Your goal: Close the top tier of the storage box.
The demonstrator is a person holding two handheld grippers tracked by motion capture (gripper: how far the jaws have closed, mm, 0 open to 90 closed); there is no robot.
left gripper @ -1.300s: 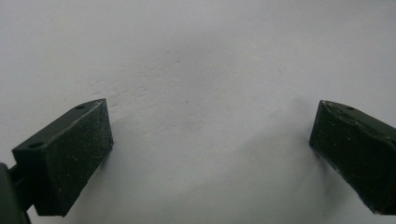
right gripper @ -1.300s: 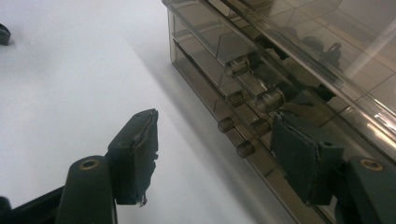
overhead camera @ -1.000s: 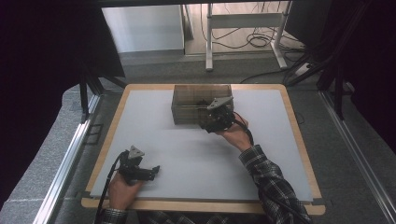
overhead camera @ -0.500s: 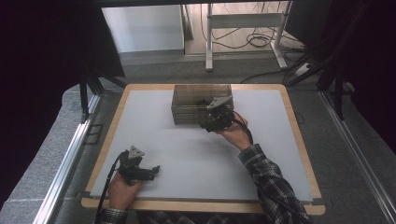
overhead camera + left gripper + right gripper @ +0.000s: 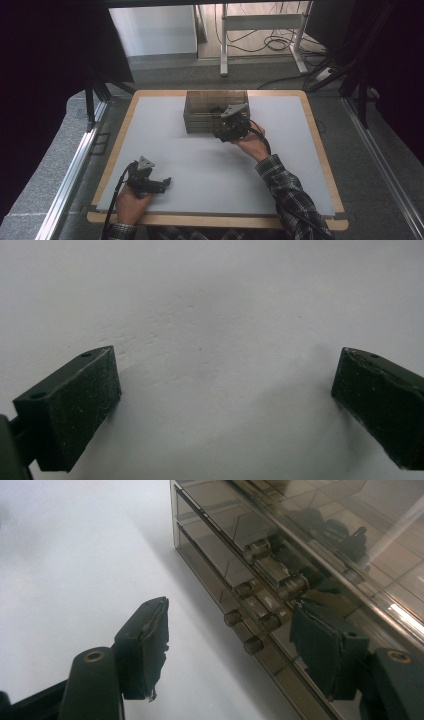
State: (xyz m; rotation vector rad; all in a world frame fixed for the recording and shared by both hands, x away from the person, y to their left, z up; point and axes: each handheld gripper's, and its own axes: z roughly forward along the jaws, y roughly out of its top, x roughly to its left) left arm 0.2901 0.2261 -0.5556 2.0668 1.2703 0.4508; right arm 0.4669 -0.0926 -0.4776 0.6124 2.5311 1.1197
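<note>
Smoky, see-through plastic drawer box standing toward the far middle of the white-topped, wood-edged bench, long front facing the near side. Three shallow drawers stacked in it, each with a clear bar handle on round pegs.

Right tool held up against the right end of that front, gripped by a hand in a plaid sleeve. Jaws roughly halfway apart in the right gripper view, with nothing pinched: one black pad out over bare bench, the other pad close against the box front beside the handles; contact there not clear enough to call. Handles just ahead of the gap, not between the pads.

Left tool low at the near left corner, well apart from the box, pointing right. Jaws spread wide in the left gripper view, both pads over plain white surface, holding nothing.
</note>
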